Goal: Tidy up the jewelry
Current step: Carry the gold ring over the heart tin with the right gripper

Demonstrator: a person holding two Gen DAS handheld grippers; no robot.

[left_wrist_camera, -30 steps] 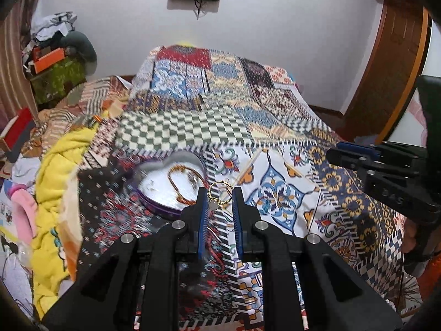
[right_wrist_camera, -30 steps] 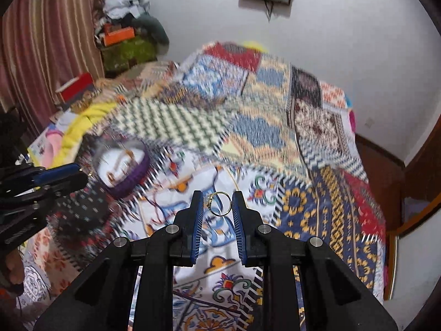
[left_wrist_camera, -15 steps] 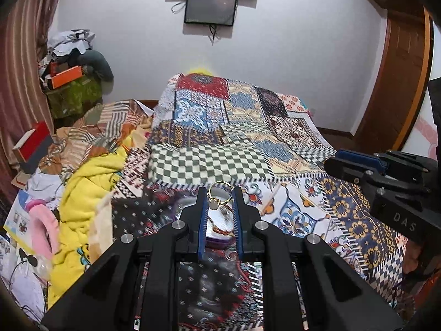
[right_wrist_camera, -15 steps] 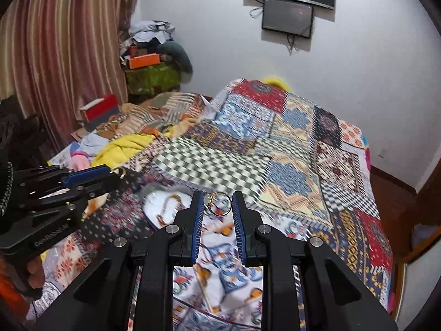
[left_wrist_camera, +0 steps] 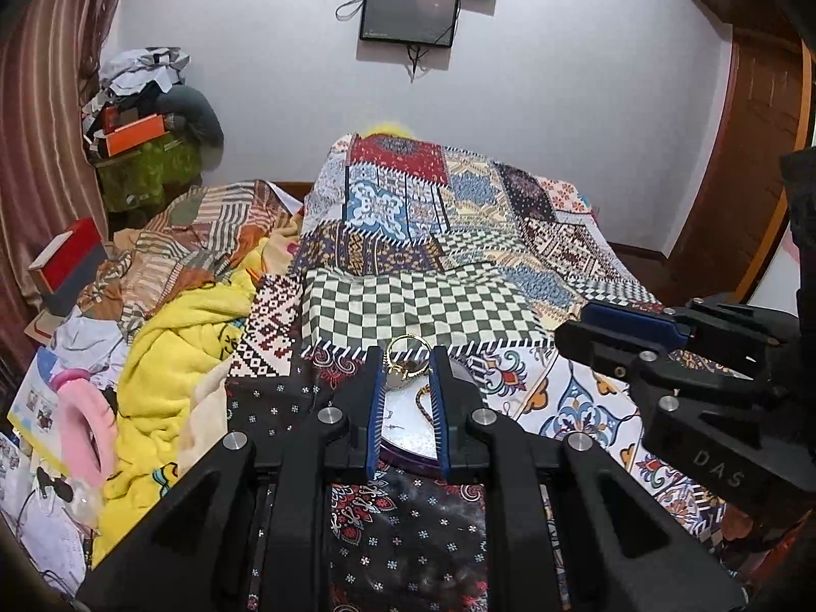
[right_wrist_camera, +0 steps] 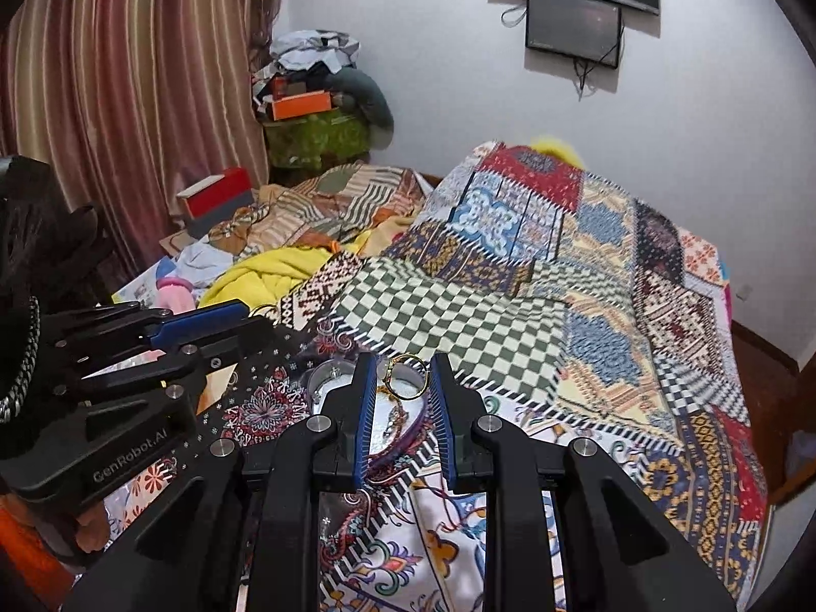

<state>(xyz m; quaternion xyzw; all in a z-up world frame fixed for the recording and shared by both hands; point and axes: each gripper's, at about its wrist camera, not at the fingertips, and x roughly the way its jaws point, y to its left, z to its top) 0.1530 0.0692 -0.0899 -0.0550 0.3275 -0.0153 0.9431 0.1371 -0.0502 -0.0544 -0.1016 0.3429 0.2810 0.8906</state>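
While both grippers pinch gold rings above the tin | left gripper (left_wrist_camera: 405, 370) ring (left_wrist_camera: 406, 354), right gripper (right_wrist_camera: 403, 375) ring (right_wrist_camera: 405, 376), tin (left_wrist_camera: 408, 438) | risk: loosened fingers drop rings onto bed (left_wrist_camera: 418, 306).

The bed's patchwork quilt (left_wrist_camera: 459, 255) mixed red, blue, cream and a green-and-white check. A yellow blanket (left_wrist_camera: 173, 336) lay beside a pink ring-shaped cushion (left_wrist_camera: 84, 423). The curtain (right_wrist_camera: 127, 102) was striped maroon and tan. The wall (left_wrist_camera: 561, 102) was white, the door (left_wrist_camera: 739, 153) brown wood. Each gold ring (left_wrist_camera: 406, 354) (right_wrist_camera: 403, 376) sat between black fingers (left_wrist_camera: 454, 398) with blue pads (left_wrist_camera: 376, 403).
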